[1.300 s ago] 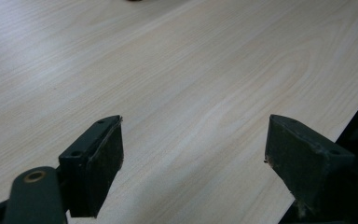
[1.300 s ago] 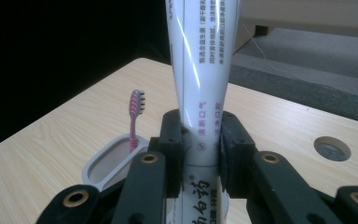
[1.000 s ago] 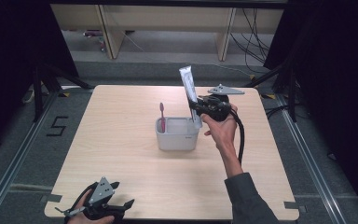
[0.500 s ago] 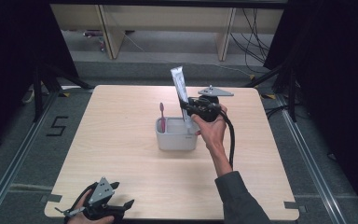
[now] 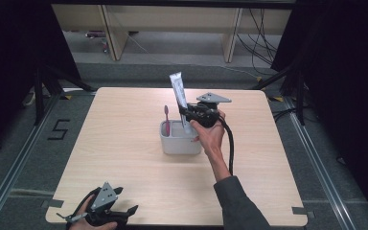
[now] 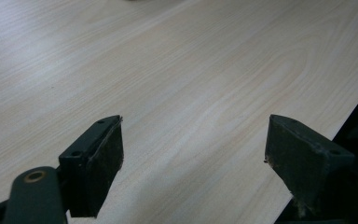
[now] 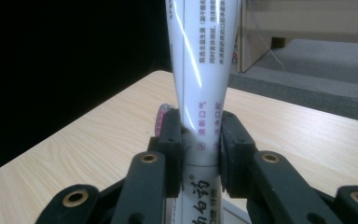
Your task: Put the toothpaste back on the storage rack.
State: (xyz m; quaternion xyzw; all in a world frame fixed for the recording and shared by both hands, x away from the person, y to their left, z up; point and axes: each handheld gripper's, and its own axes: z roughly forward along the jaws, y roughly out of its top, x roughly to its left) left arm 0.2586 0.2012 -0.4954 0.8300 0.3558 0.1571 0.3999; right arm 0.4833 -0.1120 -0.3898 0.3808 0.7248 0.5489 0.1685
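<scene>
A white toothpaste tube (image 5: 178,98) stands nearly upright with its lower end inside the grey cup (image 5: 179,144) at the table's middle. My right gripper (image 5: 187,115) is shut on the tube just above the cup's right rim; in the right gripper view the jaws pinch the tube (image 7: 200,93) from both sides. A pink toothbrush (image 5: 166,118) stands in the cup's left side, and its head (image 7: 160,120) peeks out behind the left jaw. My left gripper (image 5: 124,215) rests at the table's near left edge, open, with bare wood (image 6: 186,107) between its jaws.
The wooden table (image 5: 124,134) has a black floor and metal rails around it. A shelf unit (image 5: 172,28) stands beyond the far edge. The right gripper's cable (image 5: 230,143) trails along the person's forearm.
My right gripper has carried the toothpaste tube left and down, so its lower end now sits in the cup. The left gripper has stayed put.
</scene>
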